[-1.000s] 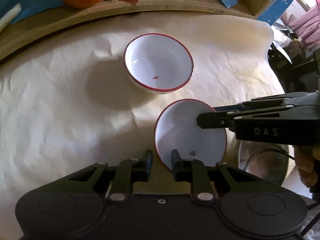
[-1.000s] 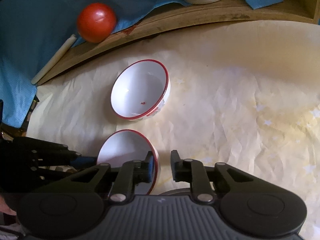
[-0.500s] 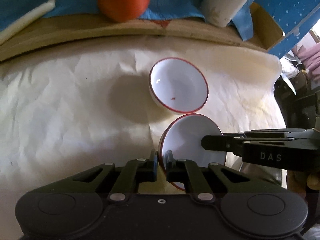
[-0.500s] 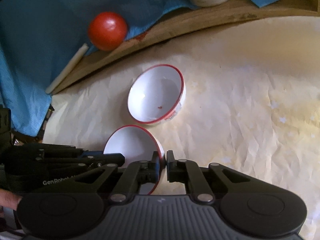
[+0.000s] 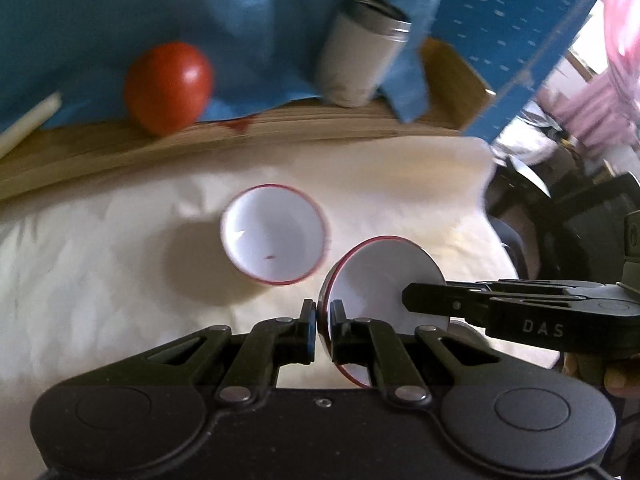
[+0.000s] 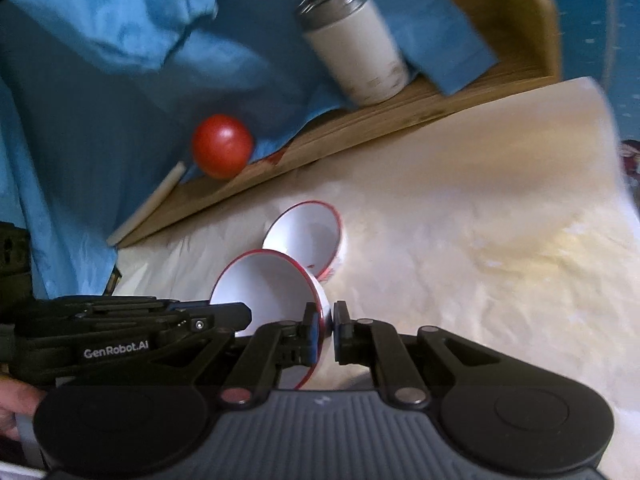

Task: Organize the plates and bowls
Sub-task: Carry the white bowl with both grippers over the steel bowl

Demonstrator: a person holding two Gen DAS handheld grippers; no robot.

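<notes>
- Held bowl [image 5: 384,280]: white, red-rimmed, tilted on edge, lifted clear of the cream paper [image 5: 100,280] covering the tabletop.
- Left gripper [image 5: 323,314]: fingers [image 5: 307,316] closed tight on the near-left rim; one finger outside the wall, the other inside the bowl.
- Right gripper [image 6: 326,320]: fingers [image 6: 310,322] likewise pinched onto the opposite rim of the same bowl [image 6: 268,284], wall clamped between the two pads.
- From the left wrist view, right gripper [image 5: 412,298] reaching in from the right, tip over the bowl's far-right edge.
- From the right wrist view, left gripper [image 6: 240,312] entering from the left, tip at the bowl's left edge.
- Second bowl [image 5: 276,234]: same pattern, upright on the paper, just beyond the held bowl; small red speck inside. Overlapped by the held bowl's rim in the right wrist view [image 6: 308,236]; touching or not, cannot tell.
- Count, bowls: two. Plates: none seen.
- Count, grippers: two, both on one bowl.
- Background, on the wooden board [image 5: 280,128] past the paper: one red tomato [image 5: 168,88], one white flask [image 6: 356,48] with a metal top, one pale stick [image 6: 148,204], blue cloth [image 6: 100,60] draped behind.
- Both views motion-blurred.
</notes>
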